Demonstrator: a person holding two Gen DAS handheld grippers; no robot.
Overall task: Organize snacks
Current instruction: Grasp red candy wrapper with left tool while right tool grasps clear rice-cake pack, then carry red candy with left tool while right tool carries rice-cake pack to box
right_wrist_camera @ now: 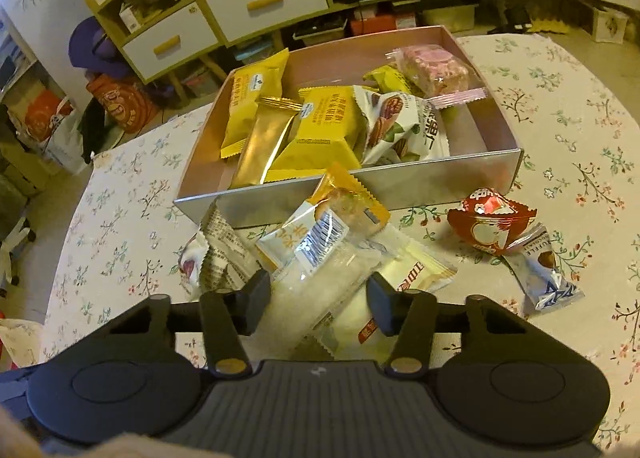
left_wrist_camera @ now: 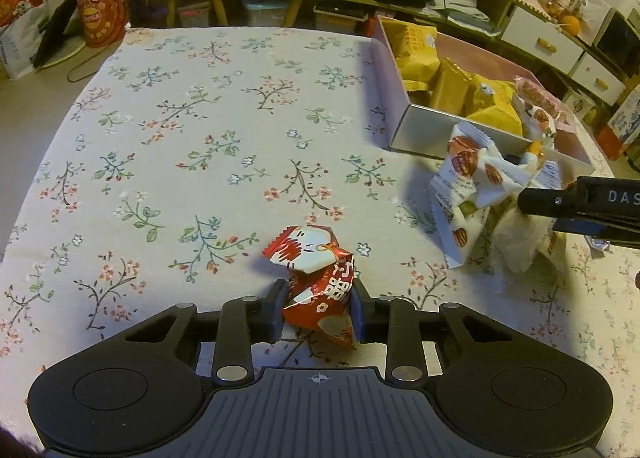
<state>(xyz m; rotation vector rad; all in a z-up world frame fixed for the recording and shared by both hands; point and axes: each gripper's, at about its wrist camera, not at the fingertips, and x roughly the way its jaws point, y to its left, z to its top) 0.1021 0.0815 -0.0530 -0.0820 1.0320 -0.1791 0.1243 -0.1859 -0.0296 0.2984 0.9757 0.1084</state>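
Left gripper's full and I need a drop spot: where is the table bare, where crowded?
Bare: the floral tablecloth left of the pink open box. Crowded: loose wrapped snacks along the box's near wall, and the box's left half.

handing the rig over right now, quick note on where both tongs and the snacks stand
Left tongs: shut on red snack packet, just above the floral tablecloth.
Right tongs: open, straddling a clear white snack packet in the pile before the box.
Done: several yellow packets and a pink cake already in the box.
Left: box the held red packet, the pile, a second red packet and the truffle chocolate.
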